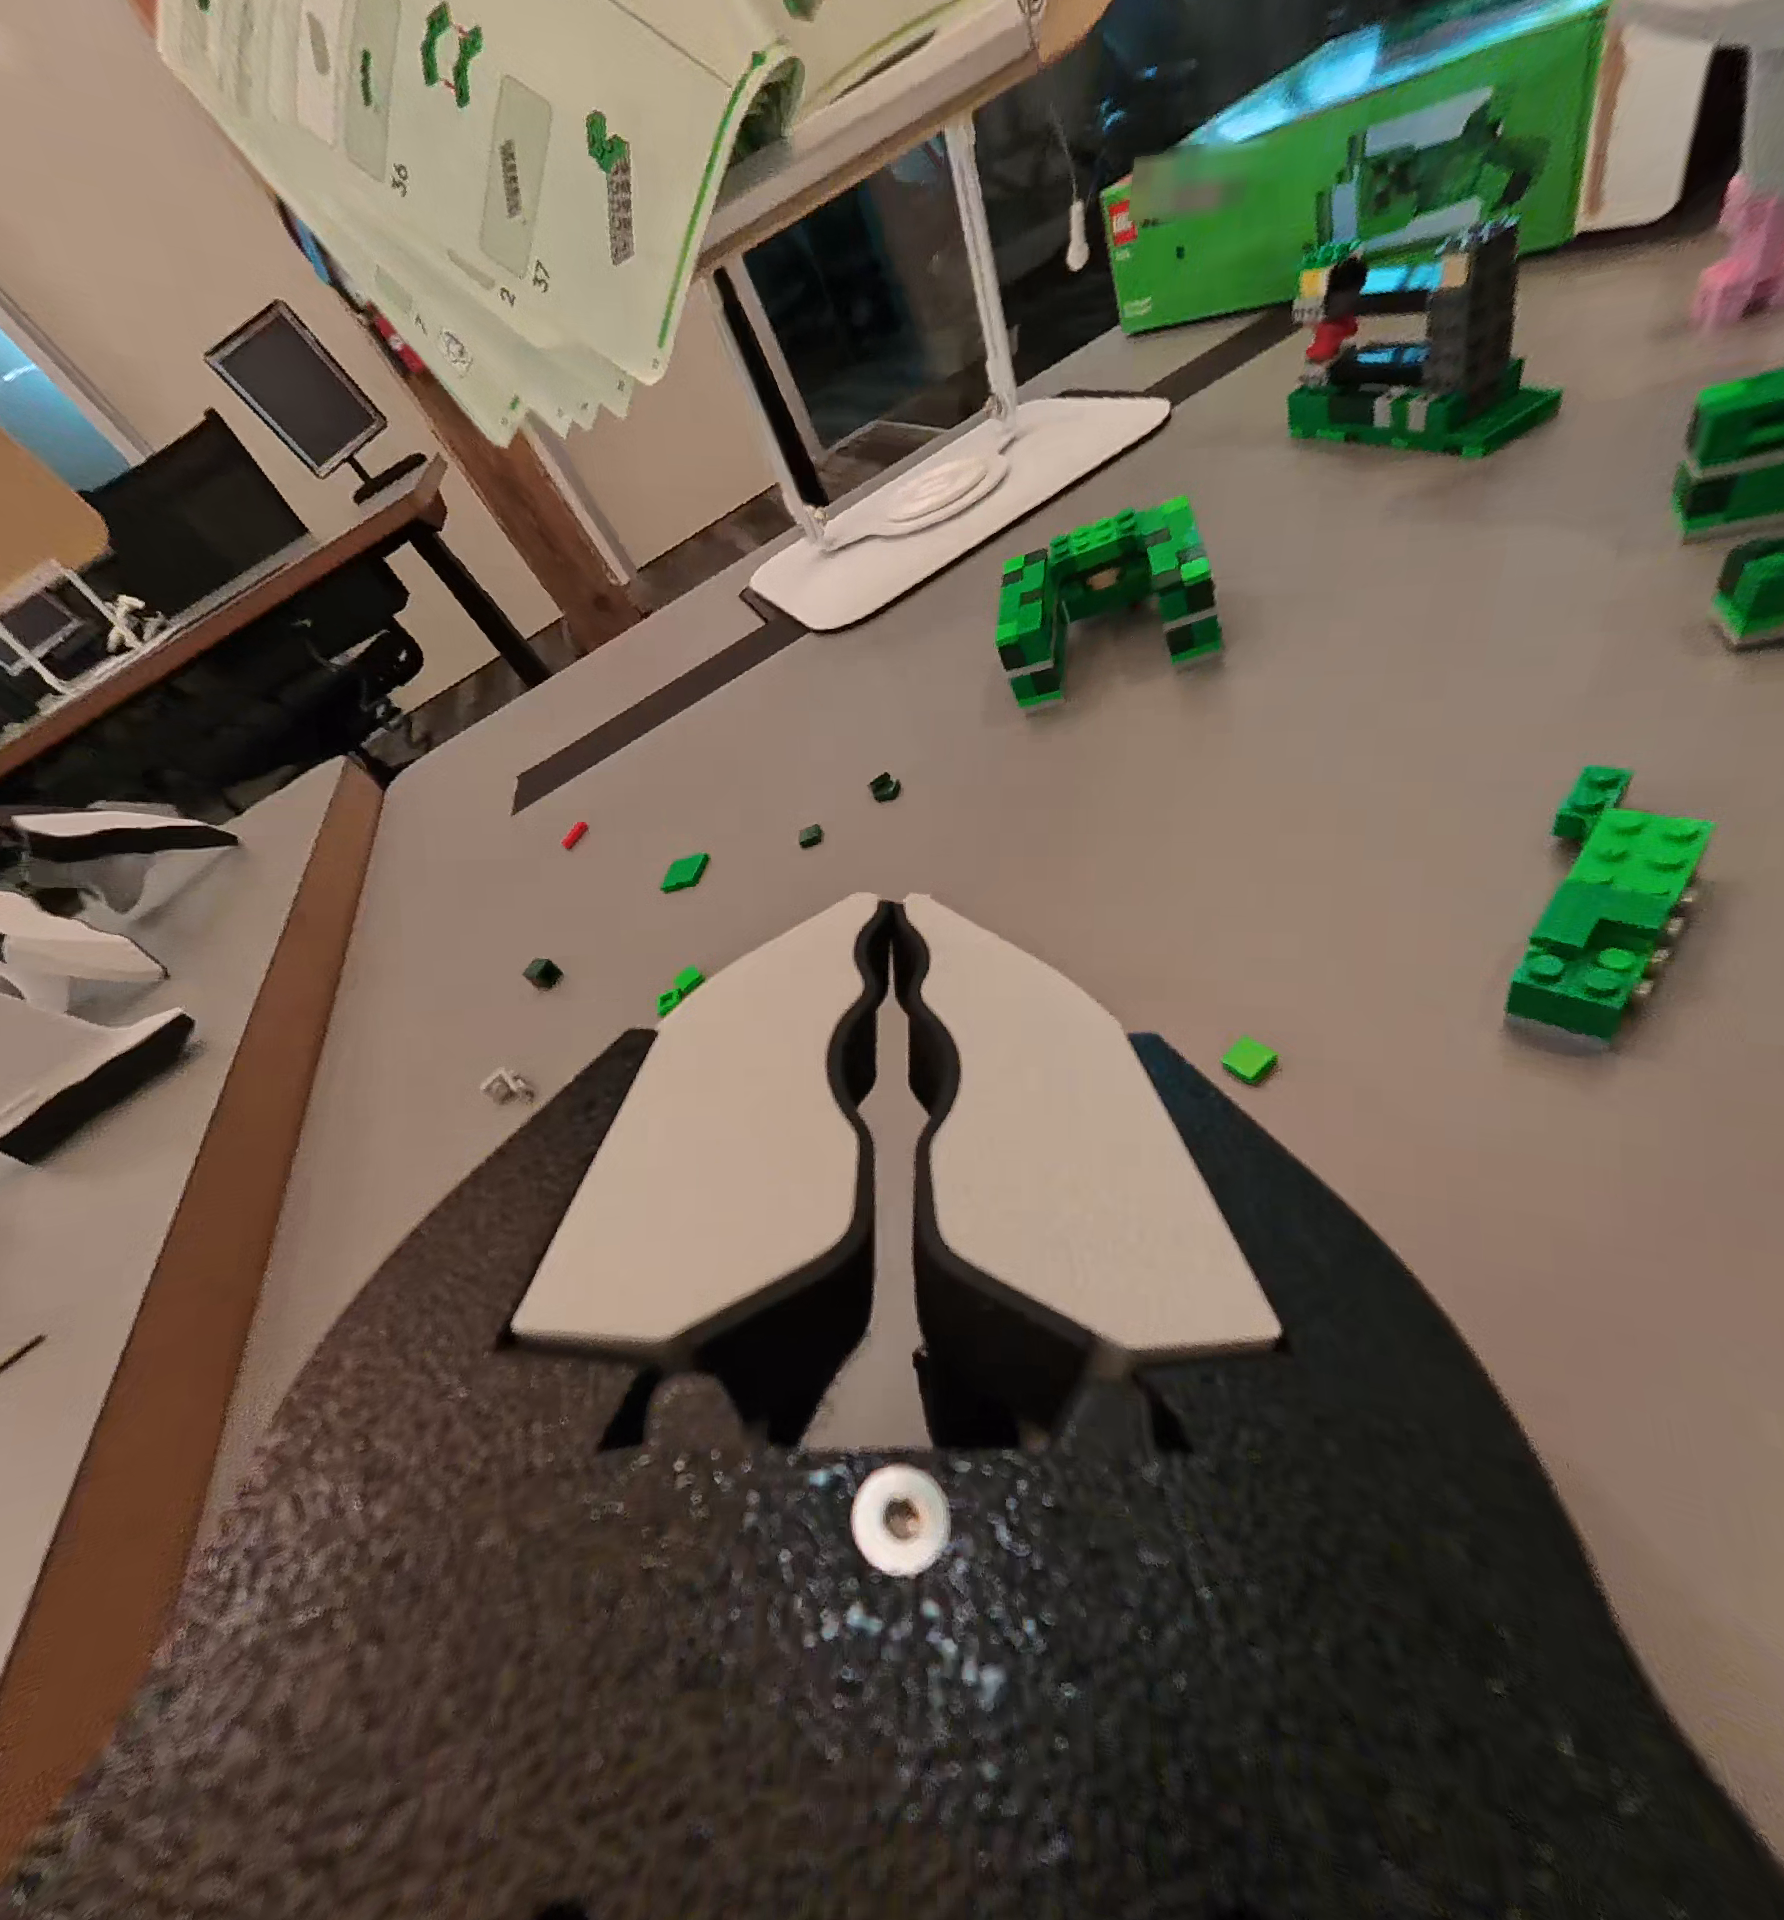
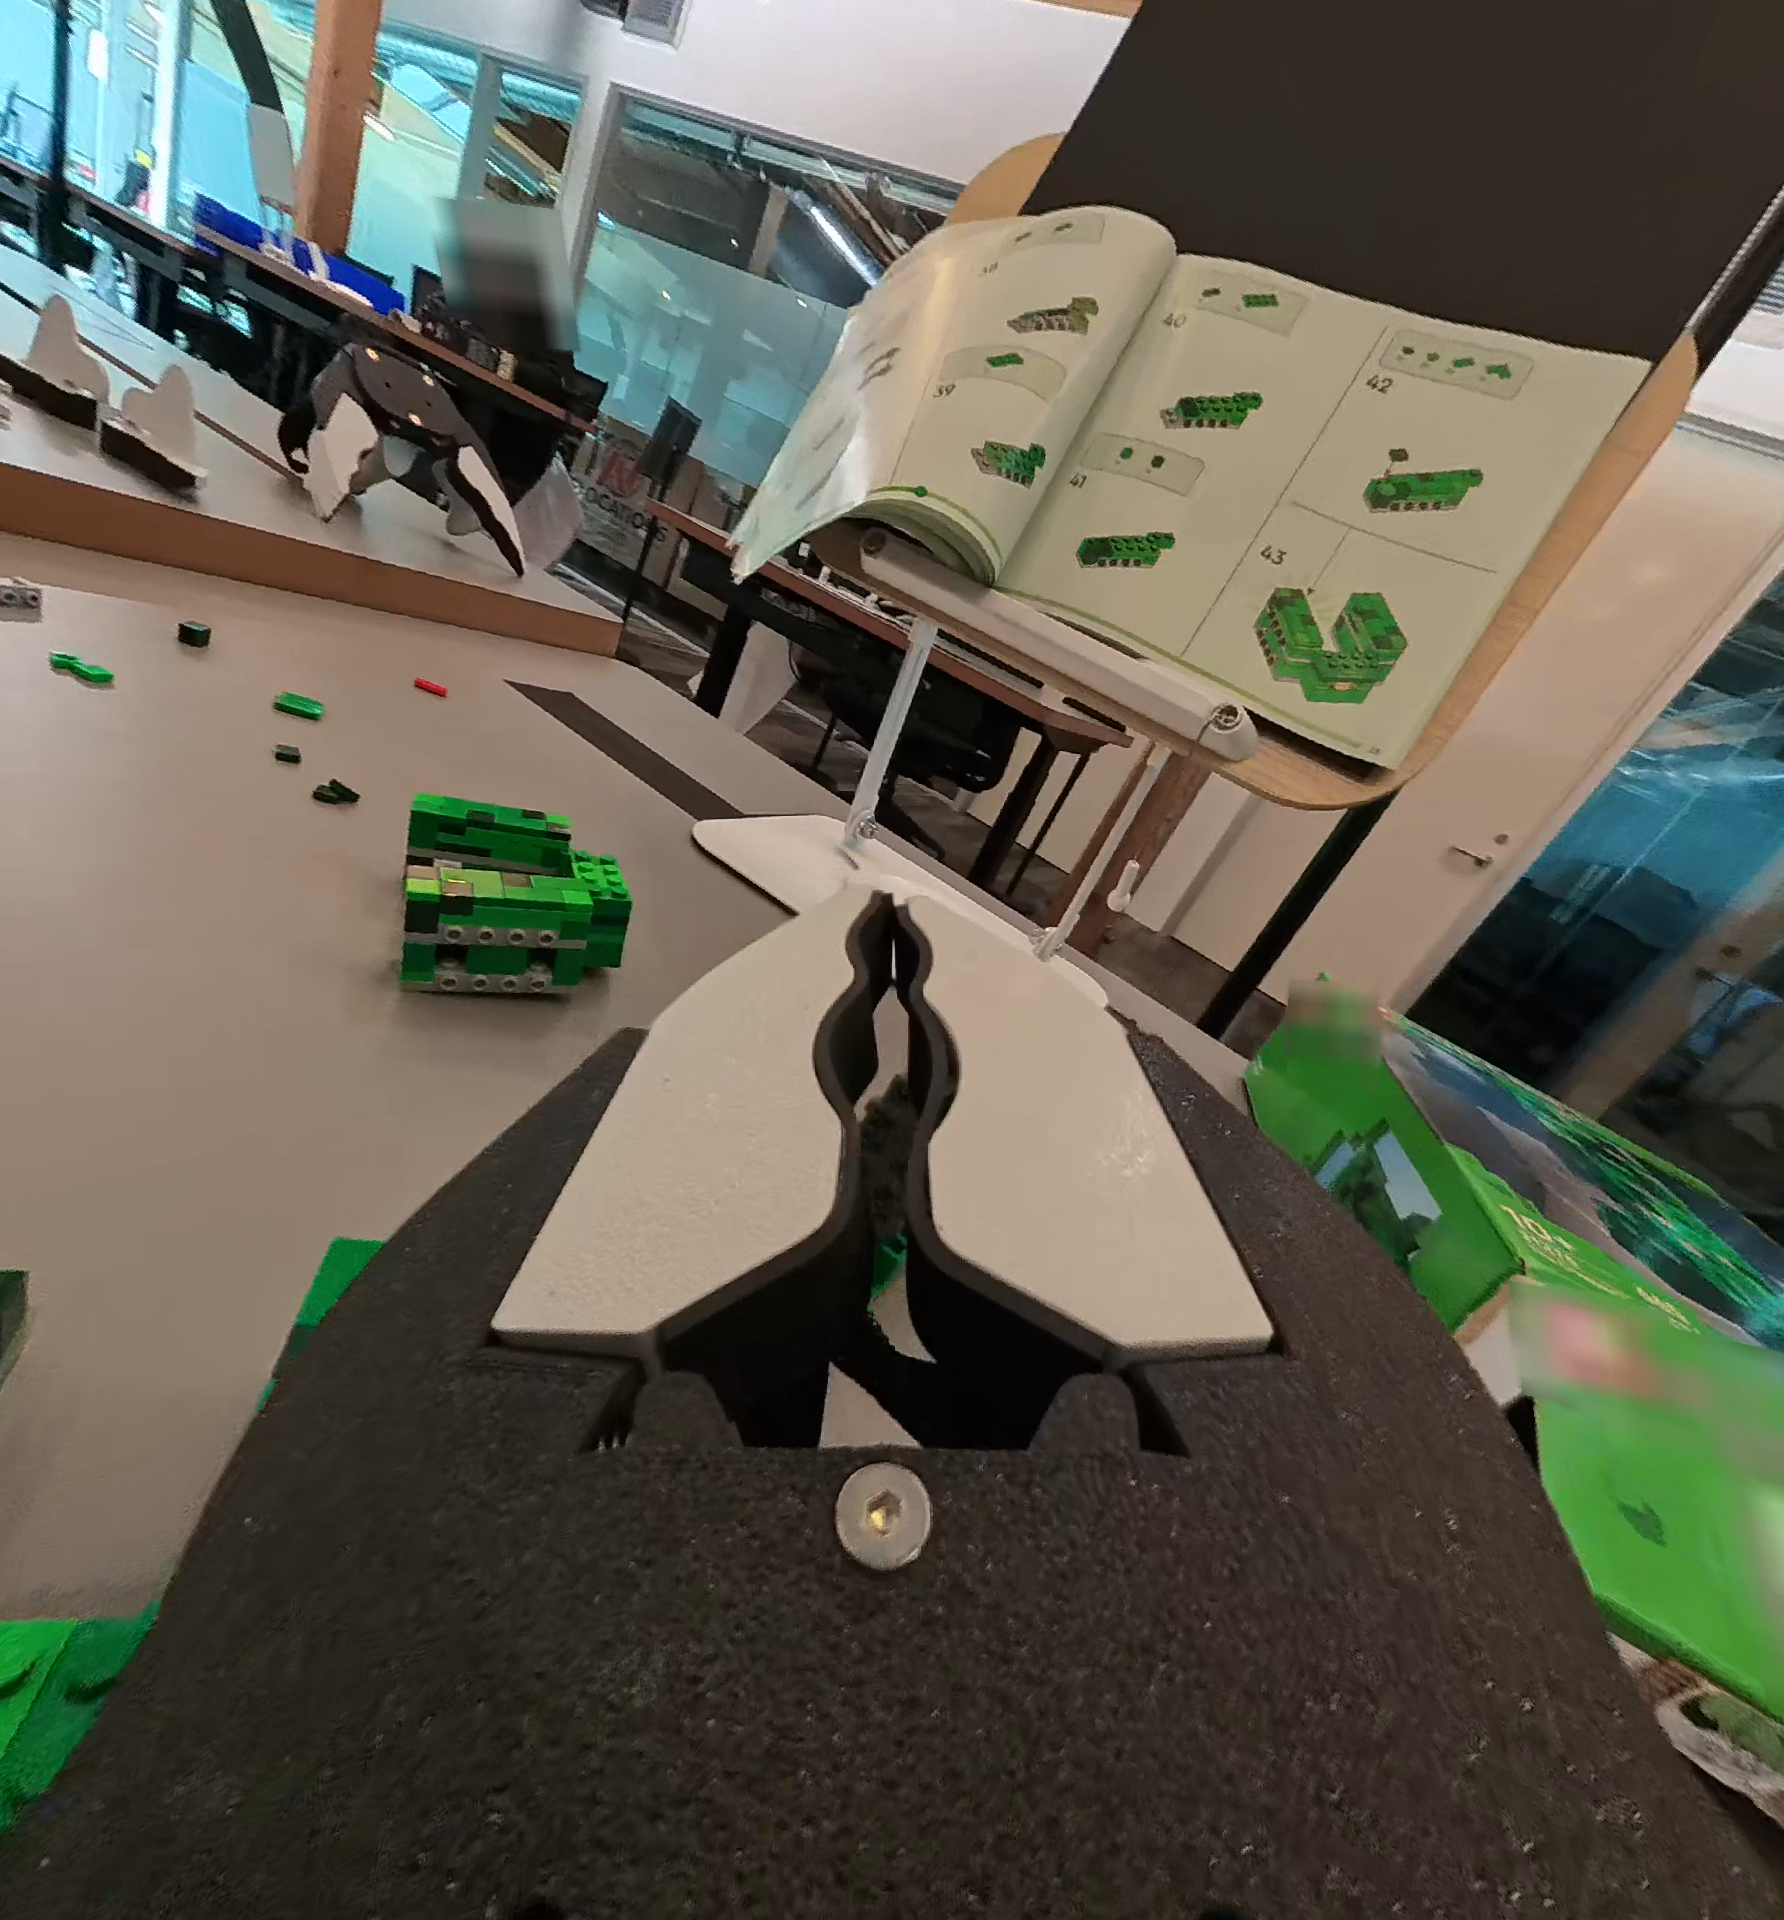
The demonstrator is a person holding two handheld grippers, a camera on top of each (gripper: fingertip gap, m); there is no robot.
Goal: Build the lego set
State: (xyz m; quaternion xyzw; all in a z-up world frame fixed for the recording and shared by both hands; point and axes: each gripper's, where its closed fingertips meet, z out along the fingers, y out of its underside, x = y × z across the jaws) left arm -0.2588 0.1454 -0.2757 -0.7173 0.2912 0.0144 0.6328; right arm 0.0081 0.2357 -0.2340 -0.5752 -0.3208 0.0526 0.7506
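Observation:
My left gripper point(image 1: 893, 916) is shut and empty, held over the grey table point(image 1: 1283, 1299) near its left edge. Small loose pieces lie around its tips: a green tile point(image 1: 685, 873), a red piece point(image 1: 574, 834), a dark green piece point(image 1: 543, 972) and a green tile point(image 1: 1249, 1062). A green arch build point(image 1: 1111, 592) stands beyond, and a green stepped build point(image 1: 1605, 914) lies to the right. My right gripper point(image 2: 893, 916) is shut. A dark studded part point(image 2: 883, 1138) shows through the gap between its fingers; I cannot tell whether it is held. The arch build point(image 2: 503, 904) is to its left.
An open instruction booklet point(image 2: 1179, 457) rests on a white stand point(image 1: 961, 509) at the table's back. A green box point(image 1: 1355, 166) and a dark tower build point(image 1: 1407, 343) stand at the far right. More green builds point(image 1: 1771, 457) sit at the right edge. Spare gripper fingers point(image 1: 57, 945) lie on the neighbouring table. Tip to tip, the grippers are about 30 cm apart. My left gripper's tips are some 8 cm from the green tile point(image 1: 1249, 1062).

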